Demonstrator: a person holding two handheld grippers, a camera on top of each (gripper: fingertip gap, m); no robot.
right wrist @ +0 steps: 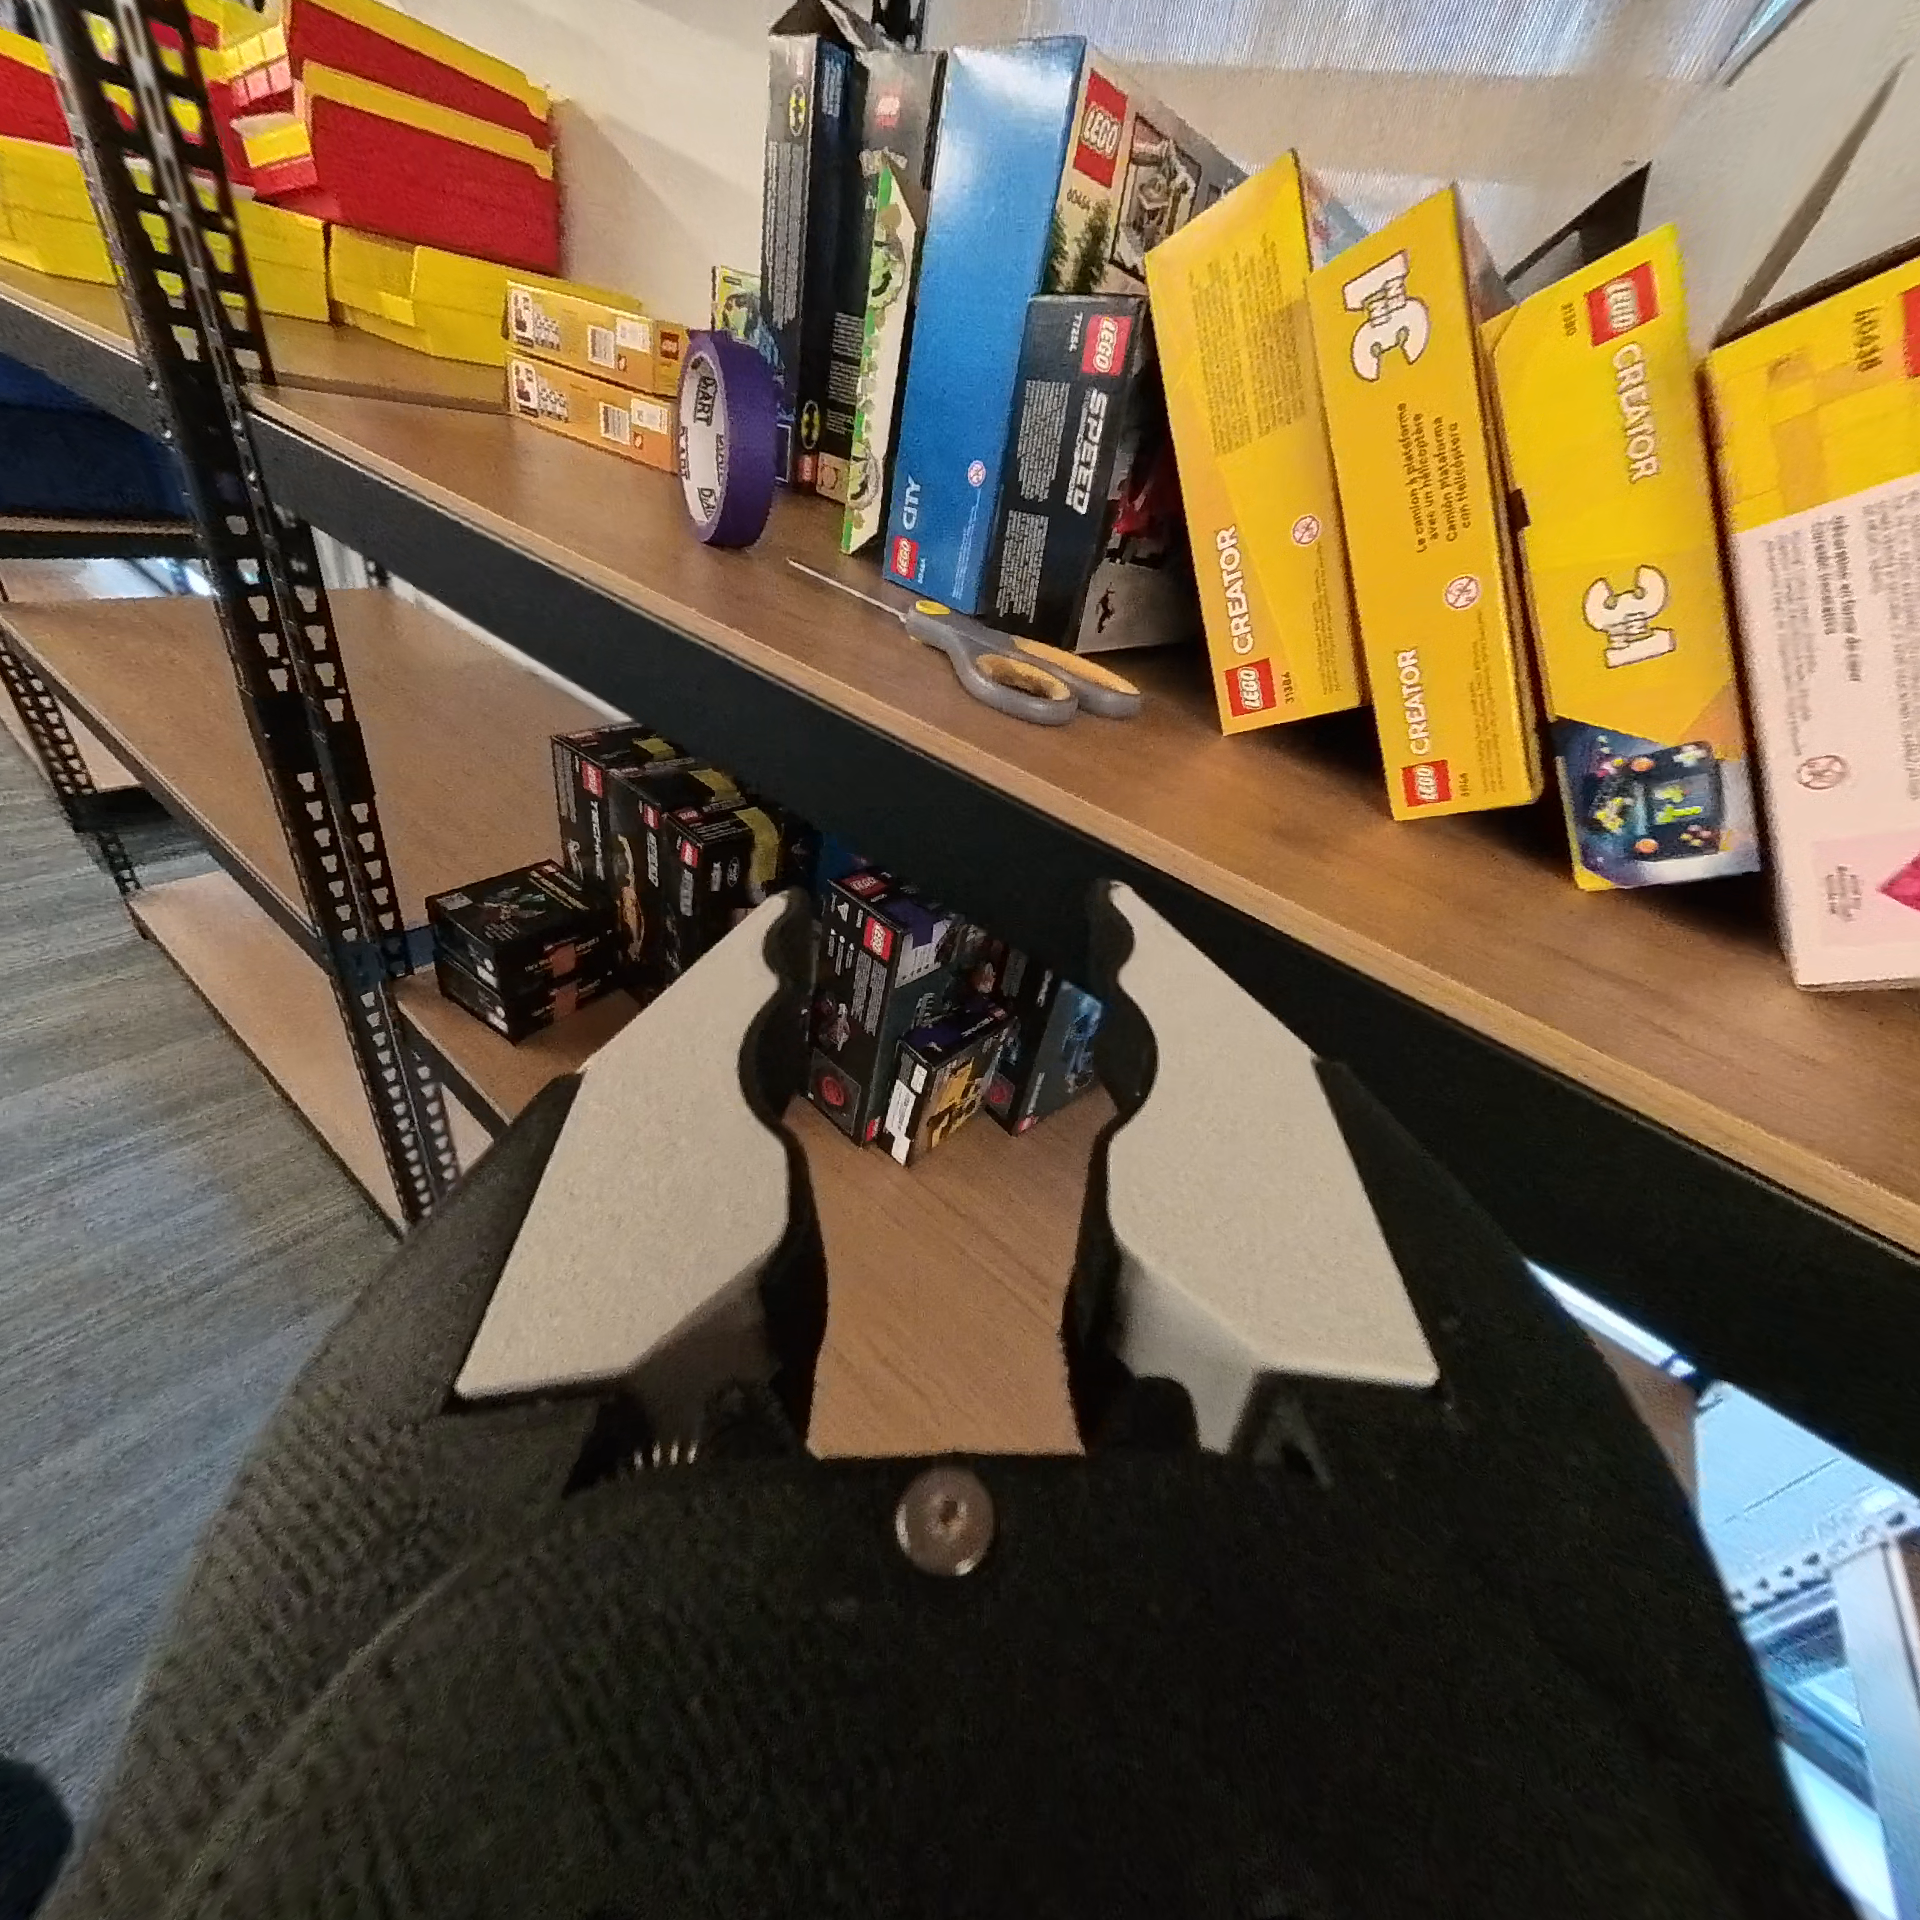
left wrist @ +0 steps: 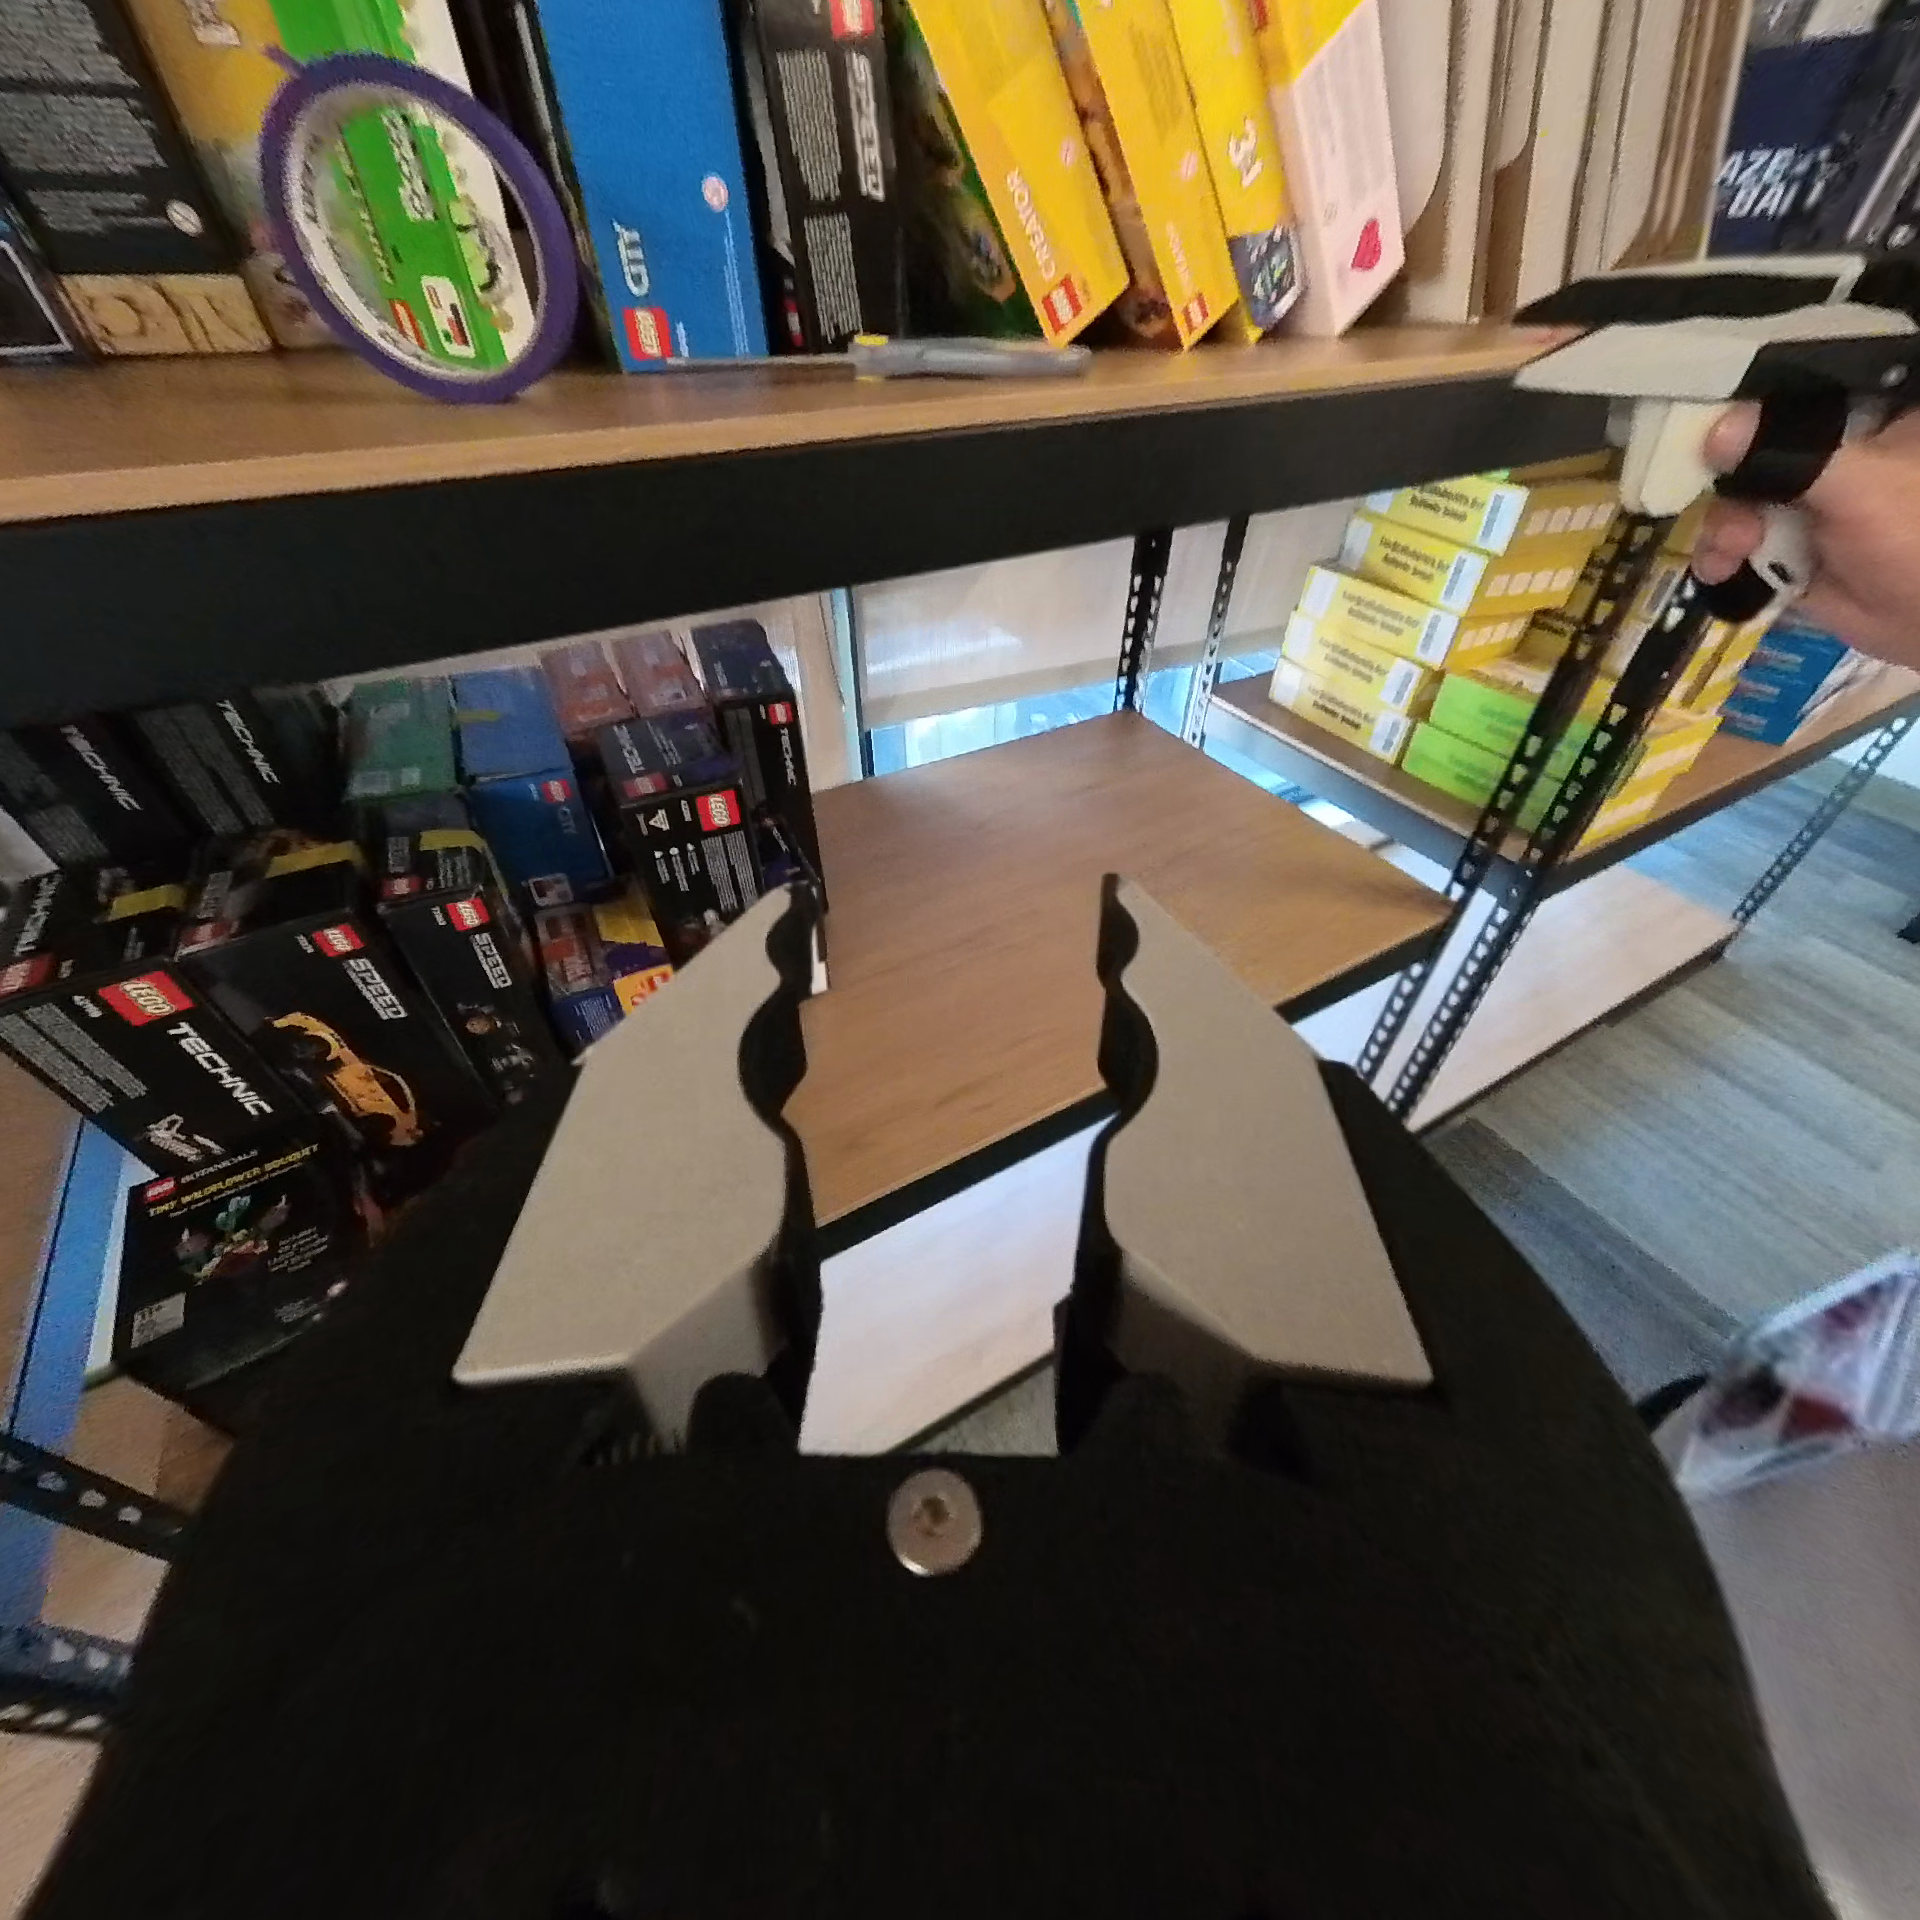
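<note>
Grey-fingered, the left gripper (left wrist: 951, 940) gaped wide and empty before the bare wooden lower shelf (left wrist: 1091, 894). At two o'clock the right gripper (right wrist: 940, 935), equally spread, held nothing. On the upper shelf (right wrist: 1299, 831) stood toy boxes (right wrist: 1268, 447), purple tape (right wrist: 727, 436) and, seemingly, scissors (right wrist: 1023, 670) near its edge.

Two empty hand-held grippers in front of a shelf rack

The left hand-held gripper (left wrist: 951, 935) hangs spread and empty before the bare wooden lower shelf (left wrist: 1039, 883), nearest the black boxes (left wrist: 717, 831) to its left; the right hand-held gripper (right wrist: 945, 935), also spread and empty, sits just under the upper shelf (right wrist: 1299, 862) edge, below the grey-handled scissors (right wrist: 1018, 675) and purple tape roll (right wrist: 727, 452)
</note>
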